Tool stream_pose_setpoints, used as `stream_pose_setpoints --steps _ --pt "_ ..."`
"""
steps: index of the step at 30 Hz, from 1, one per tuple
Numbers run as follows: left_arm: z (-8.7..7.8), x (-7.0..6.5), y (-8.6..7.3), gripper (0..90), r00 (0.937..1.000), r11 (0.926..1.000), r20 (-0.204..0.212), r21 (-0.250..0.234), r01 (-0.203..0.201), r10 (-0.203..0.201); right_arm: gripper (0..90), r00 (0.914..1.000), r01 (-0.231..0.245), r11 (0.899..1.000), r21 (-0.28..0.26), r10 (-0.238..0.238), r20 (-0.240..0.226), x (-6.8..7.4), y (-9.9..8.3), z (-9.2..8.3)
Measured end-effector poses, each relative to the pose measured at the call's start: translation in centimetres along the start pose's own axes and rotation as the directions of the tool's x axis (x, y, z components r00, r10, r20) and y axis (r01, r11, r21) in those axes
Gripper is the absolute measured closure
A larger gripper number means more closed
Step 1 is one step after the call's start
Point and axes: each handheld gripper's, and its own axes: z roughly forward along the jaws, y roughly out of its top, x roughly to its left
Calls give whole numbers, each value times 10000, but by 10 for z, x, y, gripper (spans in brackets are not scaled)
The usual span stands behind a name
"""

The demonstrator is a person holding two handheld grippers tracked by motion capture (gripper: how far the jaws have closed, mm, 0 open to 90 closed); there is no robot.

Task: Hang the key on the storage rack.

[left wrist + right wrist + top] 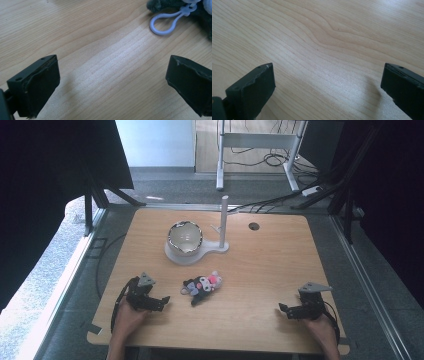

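Note:
A small dark plush toy [202,285] with a pink and white part and a white loop clip [163,25] lies on the wooden table [260,270] near the middle front. My left gripper [162,302] rests low at the front left, open, its tips a short way left of the toy, with bare wood between its jaws. In the left gripper view, its open span [112,80] frames the tabletop, and the toy's clip lies beyond it at the upper right. My right gripper [284,311] sits at the front right, open over bare wood [327,82].
A shiny bowl [185,237] stands on a white base [187,254] with an upright white post [223,220] at the table's back centre. A round cable hole [254,226] is at the back right. Dark frame legs and cables lie beyond the table.

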Motion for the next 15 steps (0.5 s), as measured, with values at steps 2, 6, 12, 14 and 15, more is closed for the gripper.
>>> stream_pose_setpoints --steps 2,6,12,14,15 --pt "0 0 0 0 10000 10000 -19 -2 -26 26 0 10000 -2 10000 -7 2 53 0 0 0" --pt "-1 0 0 0 10000 10000 -12 6 -44 44 0 10000 12 10000 -30 -12 62 0 0 -1" --pt "-1 0 0 0 10000 10000 -12 -3 -49 49 0 10000 90 10000 14 -90 -26 2 1 0" --pt "-1 0 0 0 10000 10000 -22 2 -38 38 0 10000 73 10000 15 -73 -39 3 1 1" --pt "-1 0 0 0 10000 10000 -22 2 -38 38 0 10000 73 10000 15 -73 -39 3 1 1"
